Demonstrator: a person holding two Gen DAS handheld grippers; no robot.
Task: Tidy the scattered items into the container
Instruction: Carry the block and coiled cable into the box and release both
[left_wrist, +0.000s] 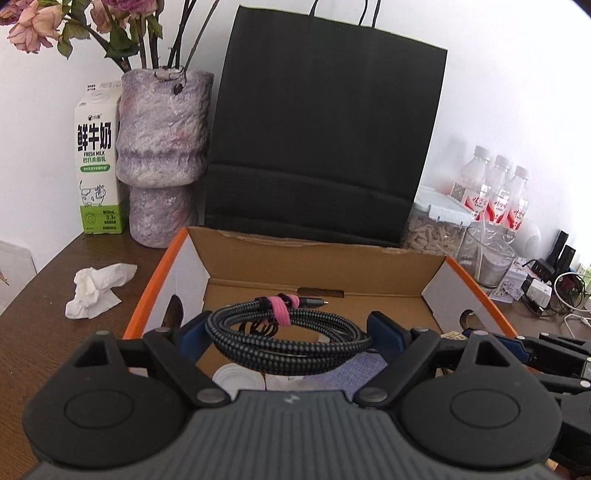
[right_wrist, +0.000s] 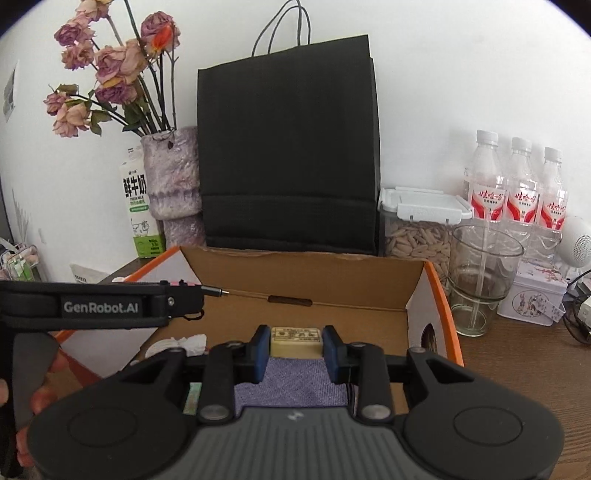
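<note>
Both wrist views face the white wall from close above the open orange-edged cardboard box (left_wrist: 321, 254) (right_wrist: 306, 269) — left view from its left side, right view from its right — sharing the tall black paper bag (left_wrist: 317, 140) (right_wrist: 288, 147).

Brown corrugated cardboard box (left_wrist: 321, 266), matt, orange outer edges. Braided fabric cable (left_wrist: 288, 336), pink cloth strap. Woven lilac cloth (right_wrist: 291, 384) inside. Dark wood-grain table (left_wrist: 44, 317), slight sheen. Crumpled white tissue (left_wrist: 98, 290). Matt black paper bag (left_wrist: 317, 140). Rough mottled purple vase (left_wrist: 162, 147).
</note>
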